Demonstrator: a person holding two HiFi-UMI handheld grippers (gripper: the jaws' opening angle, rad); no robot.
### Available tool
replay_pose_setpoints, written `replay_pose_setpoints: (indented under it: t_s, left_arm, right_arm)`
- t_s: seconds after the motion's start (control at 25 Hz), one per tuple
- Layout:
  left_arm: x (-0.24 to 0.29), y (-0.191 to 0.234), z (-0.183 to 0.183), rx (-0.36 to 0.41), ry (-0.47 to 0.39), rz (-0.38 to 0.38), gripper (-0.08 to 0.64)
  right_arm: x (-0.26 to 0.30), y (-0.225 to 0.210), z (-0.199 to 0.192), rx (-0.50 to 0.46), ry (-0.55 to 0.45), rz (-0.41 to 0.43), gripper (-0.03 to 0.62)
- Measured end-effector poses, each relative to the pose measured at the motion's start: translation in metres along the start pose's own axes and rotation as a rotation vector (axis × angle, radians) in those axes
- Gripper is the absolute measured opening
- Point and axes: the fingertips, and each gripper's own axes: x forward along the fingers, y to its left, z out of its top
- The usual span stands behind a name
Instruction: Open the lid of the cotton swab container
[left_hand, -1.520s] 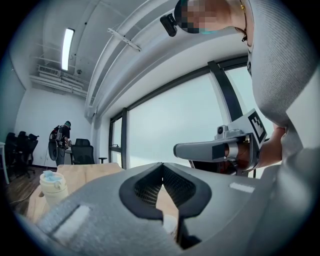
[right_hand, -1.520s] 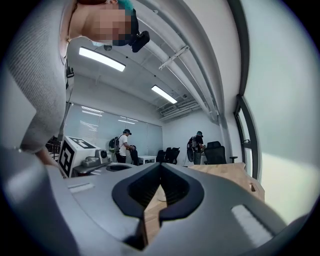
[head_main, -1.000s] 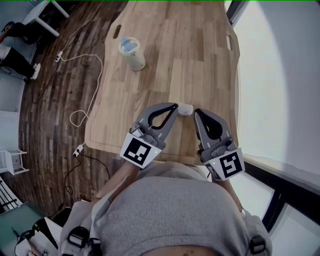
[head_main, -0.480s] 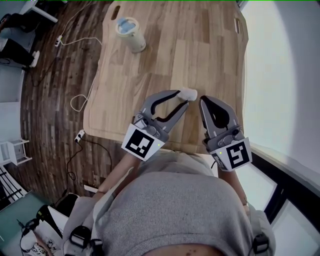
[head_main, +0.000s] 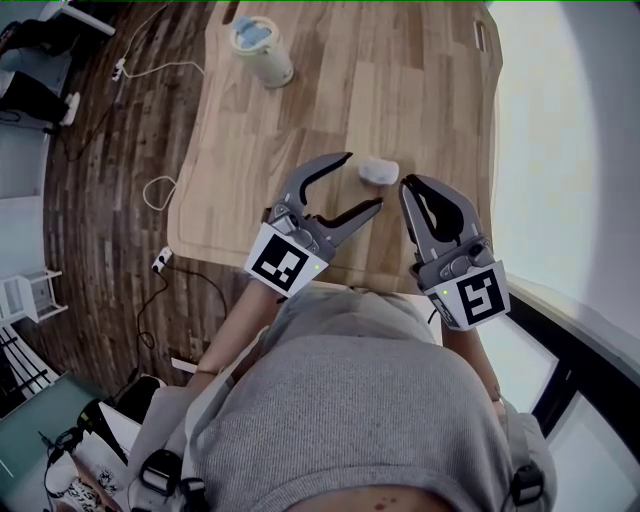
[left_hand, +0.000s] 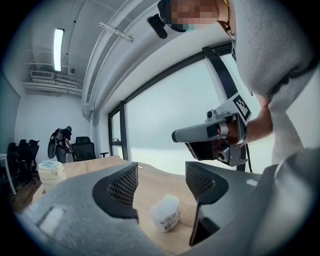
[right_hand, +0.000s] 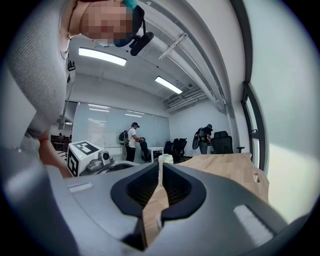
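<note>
A small white lumpy object (head_main: 378, 170) with print on its side lies on the wooden table (head_main: 420, 90). It is also seen in the left gripper view (left_hand: 166, 212), just beyond the jaws and apart from both pads. My left gripper (head_main: 364, 181) (left_hand: 161, 182) has just been opening and is open wide, holding nothing. My right gripper (head_main: 410, 186) (right_hand: 161, 172) hovers just right of the object; its jaws have just been opening to a narrow slit with nothing between them. A white cylindrical container (head_main: 262, 48) (right_hand: 165, 159) (left_hand: 50, 172) with a pale blue top stands upright at the table's far left.
White cables and a power strip (head_main: 160, 262) lie on the dark wooden floor left of the table. A large window runs along the right. Cut-out slots (head_main: 479, 36) mark the table's far ends. People and office chairs (right_hand: 220, 142) are far behind.
The left jaws went from shut on the small white object to wide open, and the object now lies on the table. Both grippers sit a little further up the table in the view.
</note>
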Motion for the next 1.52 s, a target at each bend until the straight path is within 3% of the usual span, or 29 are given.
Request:
replay_pose_setpoints:
  t_s: [0.32,0.96,1.52]
  left_arm:
    - [0.008,-0.016,-0.041,0.028,0.059,-0.094,0.330]
    - [0.022,-0.004,-0.116,0.018,0.206,-0.155,0.359]
    - [0.029,-0.004,-0.147,0.007,0.266,-0.176,0.359]
  right_arm:
    - [-0.001,0.002,-0.001,-0.003,0.008,0.002,0.025]
    - [-0.003,0.000,-0.002,0.003,0.026,0.005,0.025]
    - [-0.003,-0.002,-0.019,0.037,0.061,0.018,0.025]
